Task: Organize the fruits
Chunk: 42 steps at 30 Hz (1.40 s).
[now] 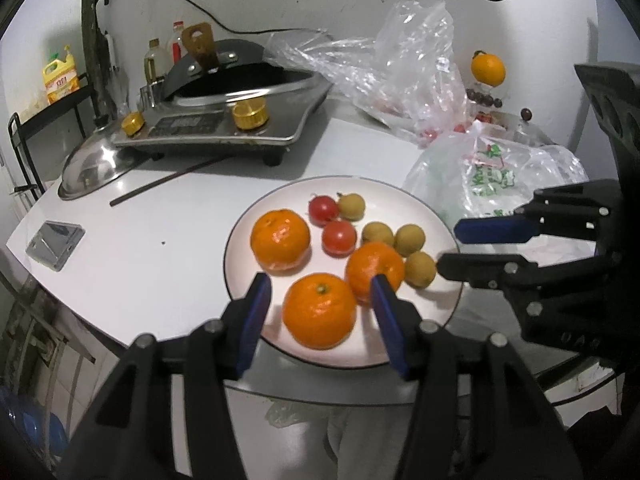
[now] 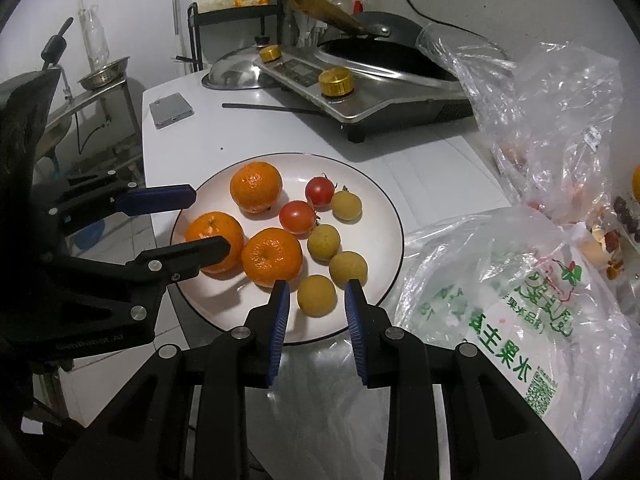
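We see two matching grippers, the left gripper and the right gripper. Each has matte black angular linkage arms studded with round silver screws, ending in slim fingers faced with ribbed blue pads. On the left gripper's body, at 8 o'clock in the right wrist view, faint embossed lettering shows.

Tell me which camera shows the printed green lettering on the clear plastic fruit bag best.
The right wrist view: the clear plastic fruit bag fills its lower right, with large green characters and a square code readable. In the left wrist view the bag sits farther off, its print small, crumpled, and partly cut off by the right gripper.
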Each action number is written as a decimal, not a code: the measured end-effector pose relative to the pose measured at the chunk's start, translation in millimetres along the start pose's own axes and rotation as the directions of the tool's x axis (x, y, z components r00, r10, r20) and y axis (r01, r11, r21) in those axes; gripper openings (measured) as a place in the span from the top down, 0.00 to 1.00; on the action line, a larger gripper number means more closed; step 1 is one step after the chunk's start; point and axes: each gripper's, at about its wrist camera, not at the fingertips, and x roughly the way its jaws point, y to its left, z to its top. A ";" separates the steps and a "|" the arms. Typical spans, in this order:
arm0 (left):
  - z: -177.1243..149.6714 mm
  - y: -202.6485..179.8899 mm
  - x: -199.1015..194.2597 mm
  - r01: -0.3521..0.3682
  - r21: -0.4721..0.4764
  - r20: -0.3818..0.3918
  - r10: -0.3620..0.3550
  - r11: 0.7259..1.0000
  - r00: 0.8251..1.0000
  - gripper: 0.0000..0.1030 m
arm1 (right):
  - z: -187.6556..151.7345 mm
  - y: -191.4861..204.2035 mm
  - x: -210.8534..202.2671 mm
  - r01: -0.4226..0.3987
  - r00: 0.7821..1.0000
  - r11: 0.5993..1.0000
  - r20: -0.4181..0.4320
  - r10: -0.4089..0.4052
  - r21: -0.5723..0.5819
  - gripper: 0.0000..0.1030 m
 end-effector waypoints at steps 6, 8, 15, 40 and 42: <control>0.5 -9.1 -12.4 0.004 0.009 0.017 -0.004 1.000 1.000 0.48 | -3.9 0.8 -16.2 0.009 1.000 1.000 0.024 -0.009 0.004 0.71; 0.7 -13.2 -17.5 0.003 0.014 0.024 -0.004 1.000 1.000 0.48 | -4.9 0.6 -21.0 0.013 0.999 1.000 0.031 -0.013 0.006 0.71; 2.2 -22.6 -33.3 0.002 0.022 0.046 -0.003 1.000 0.999 0.47 | -11.2 0.8 -41.2 0.028 0.998 1.000 0.058 -0.028 0.013 0.71; 2.6 -69.2 -105.2 -0.062 0.064 0.177 0.050 0.996 0.983 0.37 | -36.6 3.0 -119.5 0.075 0.981 0.997 0.174 -0.080 0.036 0.62; 4.0 -70.9 -113.7 -0.066 0.054 0.198 0.054 0.996 0.979 0.37 | -37.6 2.6 -126.7 0.079 0.979 0.996 0.187 -0.085 0.039 0.62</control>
